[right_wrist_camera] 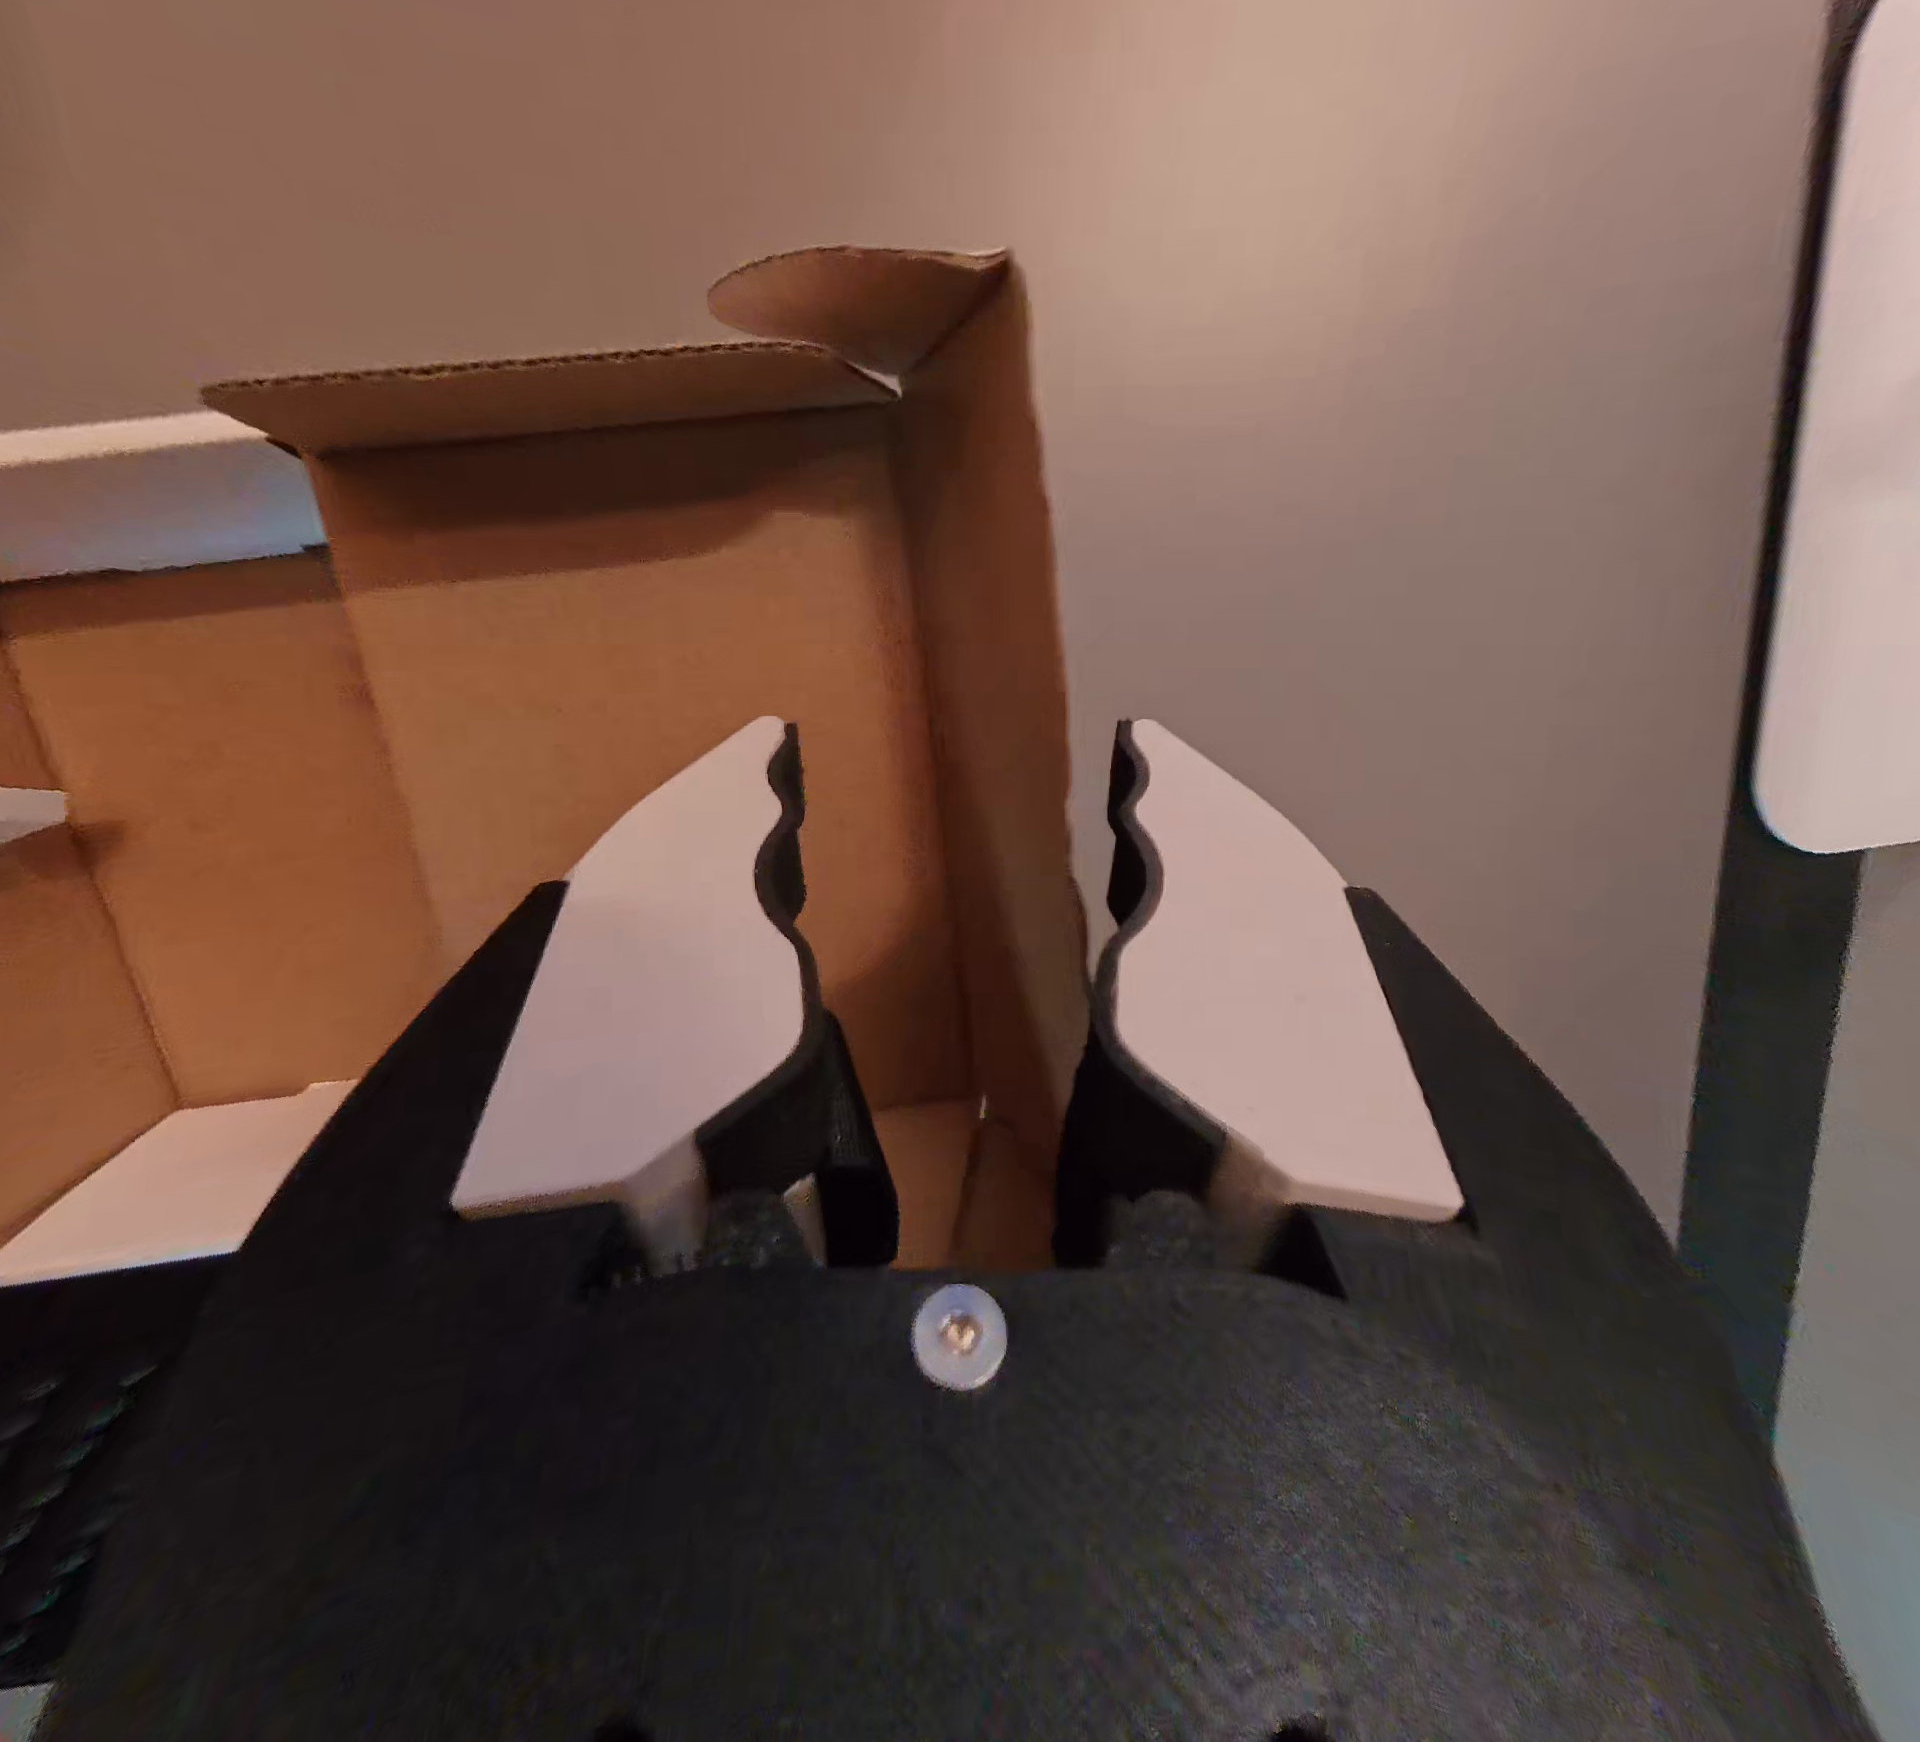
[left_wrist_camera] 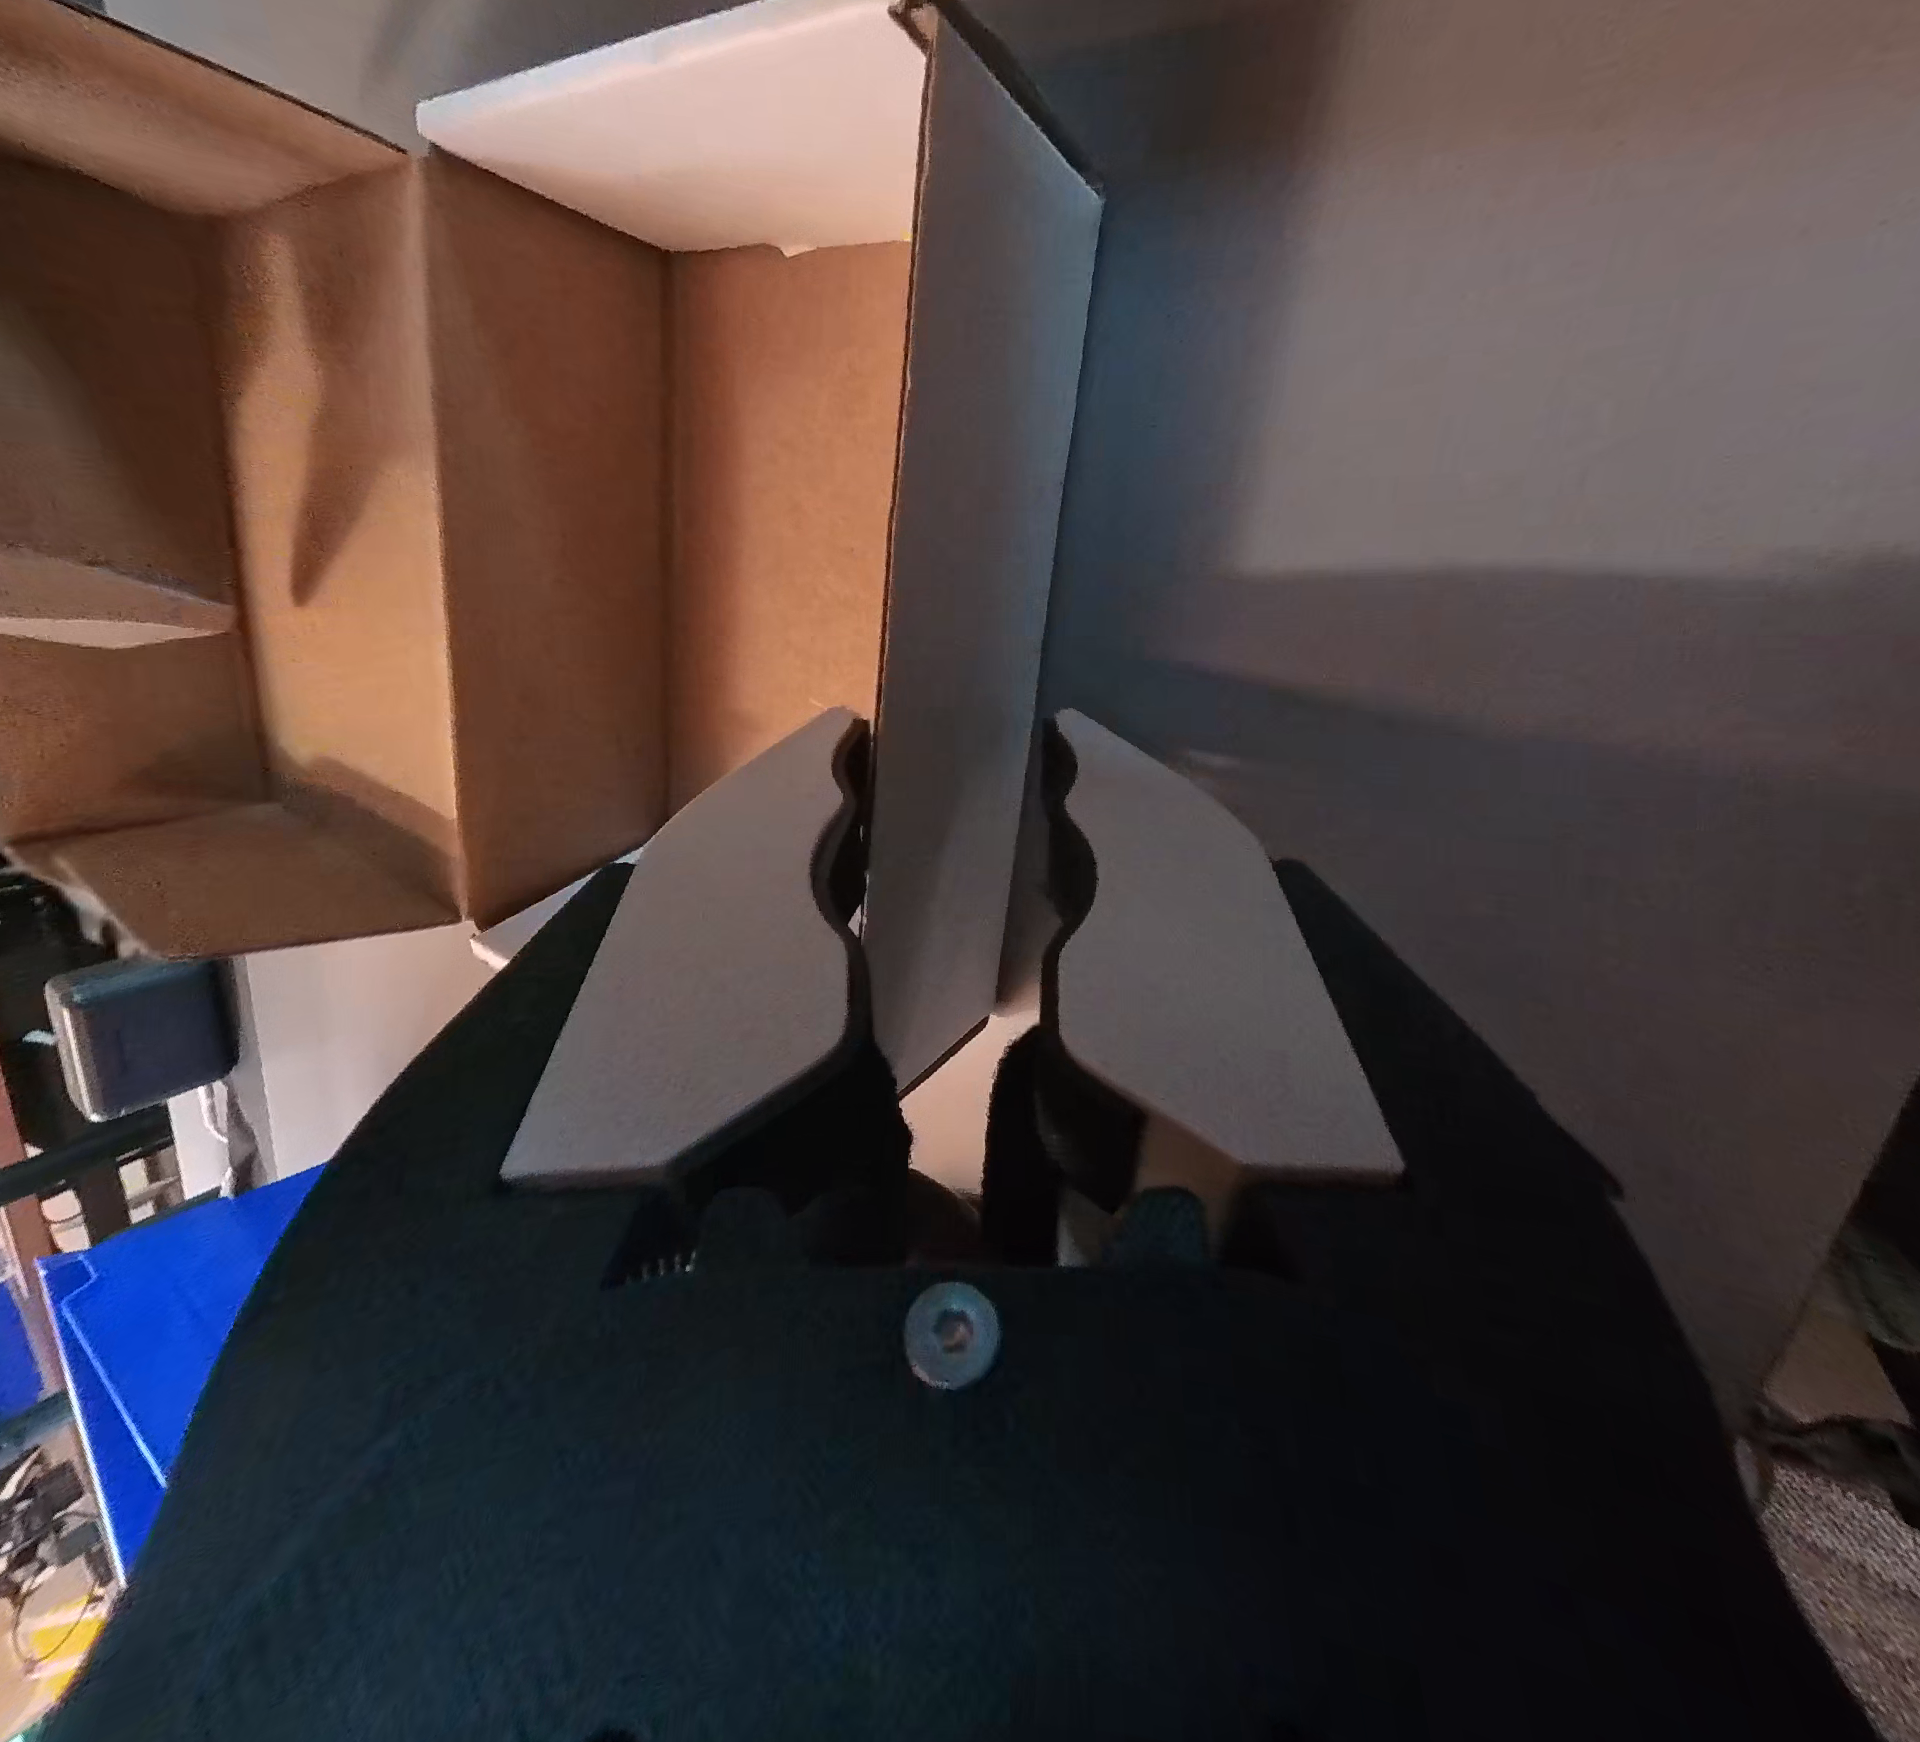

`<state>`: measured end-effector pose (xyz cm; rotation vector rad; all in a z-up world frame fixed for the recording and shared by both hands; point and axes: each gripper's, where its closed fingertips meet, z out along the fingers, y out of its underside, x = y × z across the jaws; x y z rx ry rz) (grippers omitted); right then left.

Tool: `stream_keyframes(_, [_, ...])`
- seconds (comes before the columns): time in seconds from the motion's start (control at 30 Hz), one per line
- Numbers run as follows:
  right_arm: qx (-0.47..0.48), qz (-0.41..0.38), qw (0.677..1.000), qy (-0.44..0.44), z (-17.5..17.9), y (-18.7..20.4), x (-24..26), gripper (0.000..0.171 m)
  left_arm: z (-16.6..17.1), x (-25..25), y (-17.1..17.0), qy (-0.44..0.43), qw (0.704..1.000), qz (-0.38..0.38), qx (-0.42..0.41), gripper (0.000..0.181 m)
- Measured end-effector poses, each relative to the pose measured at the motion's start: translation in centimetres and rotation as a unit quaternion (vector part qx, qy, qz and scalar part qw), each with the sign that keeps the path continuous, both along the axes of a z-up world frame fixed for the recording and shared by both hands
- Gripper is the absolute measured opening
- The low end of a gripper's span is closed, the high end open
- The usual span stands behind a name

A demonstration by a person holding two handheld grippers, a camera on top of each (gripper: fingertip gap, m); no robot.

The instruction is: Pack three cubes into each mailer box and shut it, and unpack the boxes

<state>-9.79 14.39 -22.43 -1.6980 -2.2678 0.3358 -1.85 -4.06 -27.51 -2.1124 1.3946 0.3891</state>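
Note:
An open mailer box (left_wrist_camera: 540, 497), white outside and brown inside, fills the left wrist view; the parts of its inside that show hold no cubes. My left gripper (left_wrist_camera: 951, 736) has both fingers pressed against a long narrow white flap (left_wrist_camera: 987, 445) of the box. In the right wrist view the same kind of box (right_wrist_camera: 623, 653) is open, with a rounded tab (right_wrist_camera: 852, 300) at its far corner. My right gripper (right_wrist_camera: 956, 736) is open and straddles the brown side wall (right_wrist_camera: 997, 653); the right finger (right_wrist_camera: 1247, 965) touches it, the left stands apart. No cube shows in either view.
A blue bin (left_wrist_camera: 156, 1329) and a dark boxy device (left_wrist_camera: 135, 1027) lie low on the left. Carpet (left_wrist_camera: 1849, 1536) shows at lower right. A dark post (right_wrist_camera: 1766, 757) and a white rounded panel (right_wrist_camera: 1870, 445) stand to the right of the box, with a plain wall (right_wrist_camera: 1351, 238) behind.

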Motion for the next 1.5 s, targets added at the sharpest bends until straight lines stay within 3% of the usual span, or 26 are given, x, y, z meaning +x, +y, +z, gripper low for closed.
stream_keyframes(0.23, [0.026, -0.001, 0.998, 0.063, 4.3, -0.2, -0.3, 0.072, 0.2, 0.2, 0.0, -0.005, 1.000, 0.000, 0.007, 0.034])
stream_keyframes(0.43, [0.007, 0.002, 0.987, 0.160, 9.9, -3.2, 0.9, 0.069, 0.4, 0.3, -0.1, -0.012, 1.000, 0.001, 0.013, 0.037])
stream_keyframes(0.6, [-0.027, 0.001, 0.946, 0.323, 16.2, -8.2, 4.1, 0.067, 0.6, 0.4, -0.2, -0.022, 1.000, 0.002, 0.022, 0.042])
stream_keyframes(0.7, [-0.033, -0.010, 0.916, 0.400, 18.2, -10.8, 7.1, 0.061, 0.8, 0.5, -0.3, -0.030, 0.999, 0.003, 0.025, 0.044])
stream_keyframes(0.93, [-0.086, -0.055, 0.878, 0.468, 14.4, -16.3, 12.7, 0.059, 2.3, 1.4, -0.6, -0.119, 0.992, 0.011, 0.029, 0.050])
stream_keyframes(1.07, [-0.077, -0.104, 0.849, 0.512, 10.6, -16.2, 14.4, 0.065, 4.6, 2.0, -0.9, -0.218, 0.975, 0.012, 0.041, 0.055])
stream_keyframes(1.17, [-0.056, -0.145, 0.833, 0.530, 7.8, -15.3, 15.5, 0.068, 7.2, 1.6, -1.2, -0.307, 0.949, 0.024, 0.068, 0.058])
stream_keyframes(1.27, [-0.108, -0.165, 0.833, 0.517, 5.5, -15.6, 15.8, 0.074, 9.9, 0.4, -1.8, -0.390, 0.915, 0.033, 0.092, 0.063])
stream_keyframes(1.43, [-0.120, -0.151, 0.829, 0.525, 4.8, -15.6, 16.0, 0.066, 13.7, -5.1, -2.2, -0.494, 0.852, 0.086, 0.150, 0.068])
stream_keyframes(1.5, [-0.122, -0.156, 0.828, 0.525, 4.5, -15.5, 16.0, 0.064, 14.4, -8.4, -2.5, -0.500, 0.841, 0.116, 0.170, 0.068])
